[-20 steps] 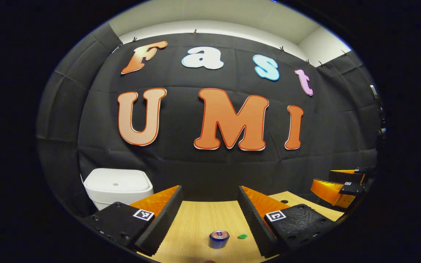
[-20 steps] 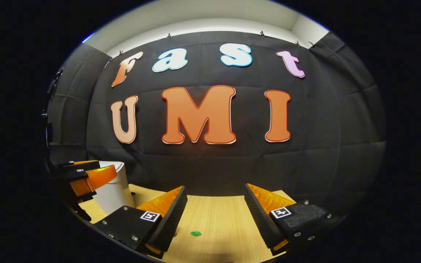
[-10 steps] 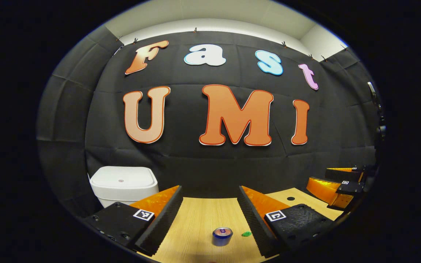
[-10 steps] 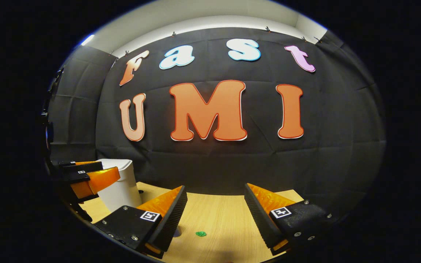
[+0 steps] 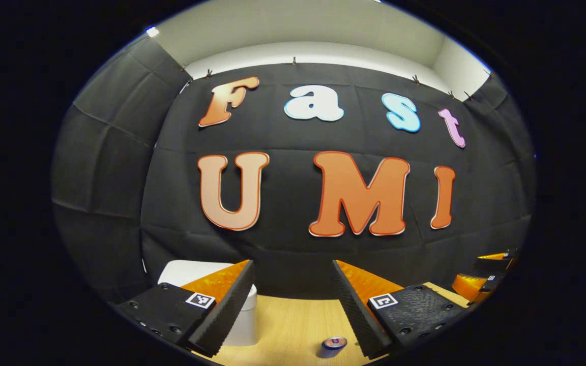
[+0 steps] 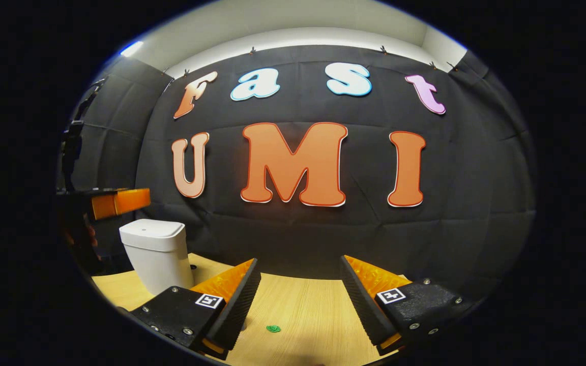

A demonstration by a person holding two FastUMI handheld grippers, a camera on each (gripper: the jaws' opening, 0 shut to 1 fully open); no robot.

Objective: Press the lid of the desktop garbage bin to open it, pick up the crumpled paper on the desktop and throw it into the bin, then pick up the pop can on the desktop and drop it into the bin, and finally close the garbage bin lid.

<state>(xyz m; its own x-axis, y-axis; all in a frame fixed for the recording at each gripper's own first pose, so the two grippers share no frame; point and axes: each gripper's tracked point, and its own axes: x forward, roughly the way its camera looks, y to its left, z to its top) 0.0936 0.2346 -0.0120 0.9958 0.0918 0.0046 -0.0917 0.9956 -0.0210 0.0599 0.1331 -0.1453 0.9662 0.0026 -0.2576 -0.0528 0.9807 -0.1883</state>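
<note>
We hold our left gripper (image 5: pixel 293 300) and right gripper (image 6: pixel 300 300) spread, empty. Bin (image 6: pixel 156 251) lid looks closed; next, press it. Can (image 5: pixel 334 344) stands right of bin.

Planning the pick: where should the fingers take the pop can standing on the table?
Grip the small blue metal pop can across its round side wall, coming from above or the near side; it stands upright on the wooden table, top rim facing up.

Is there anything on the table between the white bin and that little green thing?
In the right gripper view, the right gripper's own finger crosses the line between the bin and the green scrap. The visible tabletop there is bare.
</note>
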